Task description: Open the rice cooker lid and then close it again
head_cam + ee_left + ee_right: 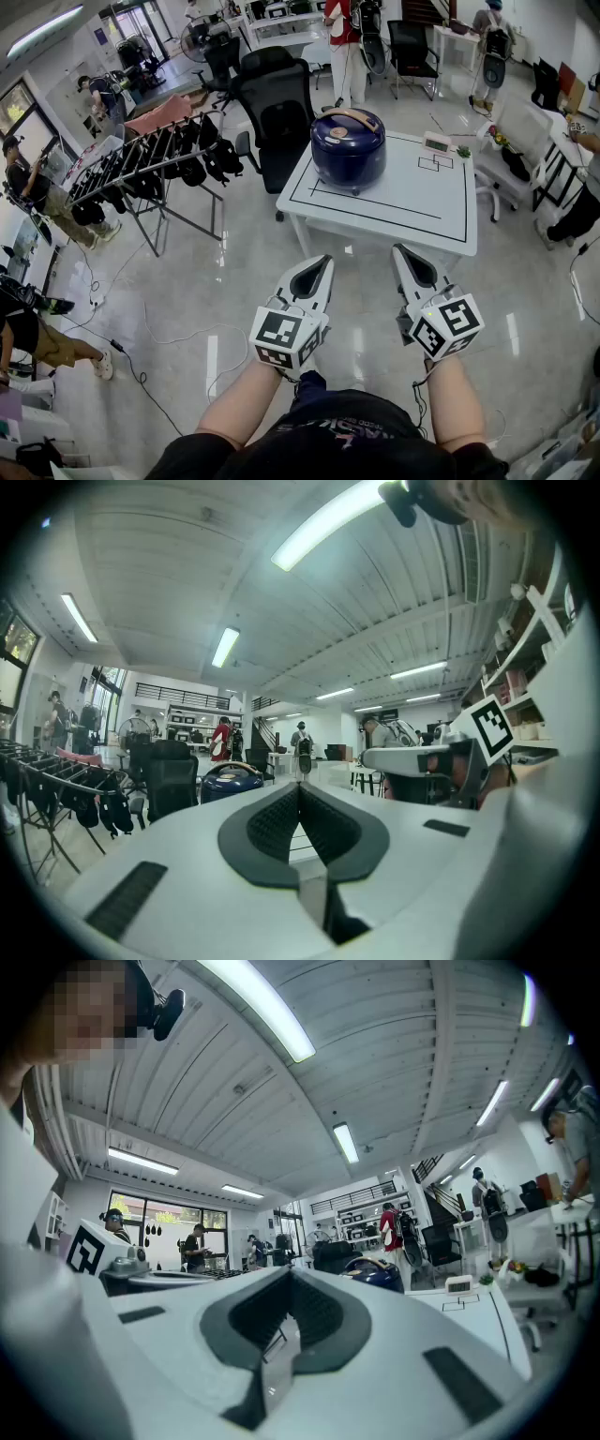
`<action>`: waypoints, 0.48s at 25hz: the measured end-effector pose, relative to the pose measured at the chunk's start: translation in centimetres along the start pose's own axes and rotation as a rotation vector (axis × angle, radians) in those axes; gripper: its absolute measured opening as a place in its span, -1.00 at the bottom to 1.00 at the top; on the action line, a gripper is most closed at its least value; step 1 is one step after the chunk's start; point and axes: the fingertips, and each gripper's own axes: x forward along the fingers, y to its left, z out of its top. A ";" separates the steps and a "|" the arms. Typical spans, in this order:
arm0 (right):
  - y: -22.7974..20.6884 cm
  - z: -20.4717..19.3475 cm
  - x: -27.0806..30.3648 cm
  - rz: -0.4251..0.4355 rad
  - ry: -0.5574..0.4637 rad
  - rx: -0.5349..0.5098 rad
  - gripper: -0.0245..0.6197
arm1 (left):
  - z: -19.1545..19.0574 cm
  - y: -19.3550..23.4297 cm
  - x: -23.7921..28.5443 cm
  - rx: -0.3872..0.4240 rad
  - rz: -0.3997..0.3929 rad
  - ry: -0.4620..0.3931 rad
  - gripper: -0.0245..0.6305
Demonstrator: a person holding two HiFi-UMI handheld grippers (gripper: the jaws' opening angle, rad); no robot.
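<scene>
Short of the bench [422, 208], the left claw [323, 264] and right claw [401, 251] are both pressed shut on nothing, level above the floor [187, 281]. Ahead, the rice cooker [349, 150] sits on the bench's far-left part, well out of reach, with its lid [349, 120] down. Opening and closing both seem still to do. An office chair [279, 117] stands just behind it, but nothing appears to block the approach.

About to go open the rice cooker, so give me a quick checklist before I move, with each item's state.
1. The lid of the rice cooker shut: ok.
2. Cooker upright on the table: ok.
3. The left gripper empty, jaws together: ok.
4. The right gripper empty, jaws together: ok.
5. Grippers at the cooker: not ok, both short of the table.
6. Lid release on the near side: cannot tell.
</scene>
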 end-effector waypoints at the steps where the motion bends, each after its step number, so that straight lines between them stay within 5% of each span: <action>1: -0.1 -0.1 0.0 -0.001 0.000 0.003 -0.92 | -0.1 0.0 0.0 -0.002 0.000 0.001 -0.92; 12: 0.3 -1.3 1.2 0.010 0.015 0.022 -0.92 | -1.0 1.3 0.2 -0.028 0.005 0.008 -0.92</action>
